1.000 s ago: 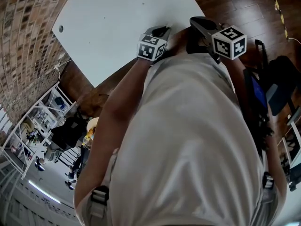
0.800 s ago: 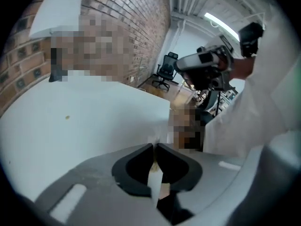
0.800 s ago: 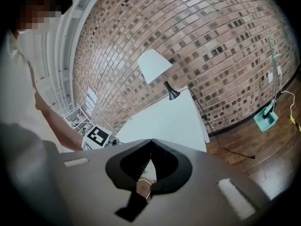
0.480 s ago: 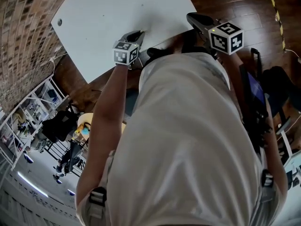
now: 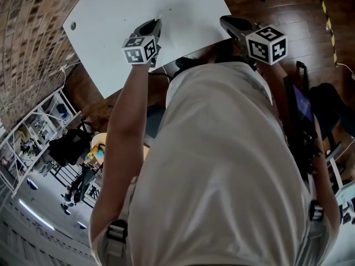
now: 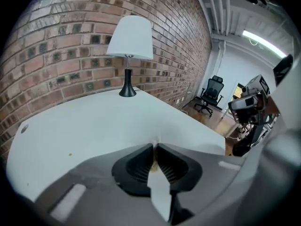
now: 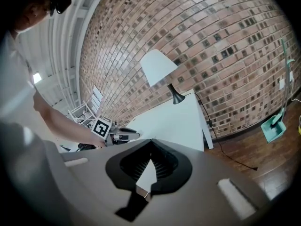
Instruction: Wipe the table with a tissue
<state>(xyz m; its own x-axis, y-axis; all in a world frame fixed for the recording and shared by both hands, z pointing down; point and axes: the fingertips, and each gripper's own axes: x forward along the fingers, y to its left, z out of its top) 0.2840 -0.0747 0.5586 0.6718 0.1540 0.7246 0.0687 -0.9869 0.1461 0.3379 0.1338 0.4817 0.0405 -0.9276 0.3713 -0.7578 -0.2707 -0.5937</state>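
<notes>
In the head view, the left tongs (image 5: pixel 153 24) are held over the white table (image 5: pixel 116 7) at about 11 o'clock, and the right tongs (image 5: pixel 228 22) are kept at 1 o'clock by the table's near edge. No tissue can be made out there, nor whether the tips touch the surface. In the left gripper view, these tongs are seen nearly closed, pinched on a thin pale scrap judged to be the tissue (image 6: pixel 154 141). Bare table lies ahead, with a lamp (image 6: pixel 130 55) at 12 o'clock and a small yellowish speck (image 6: pixel 70 154) at 9 o'clock. The wiping is therefore judged hardly started, with most of the surface left. In the right gripper view, the right tongs are seen closed together on nothing. The left tongs show at 9 o'clock over the table's near corner, a side angle given by no other view.
</notes>
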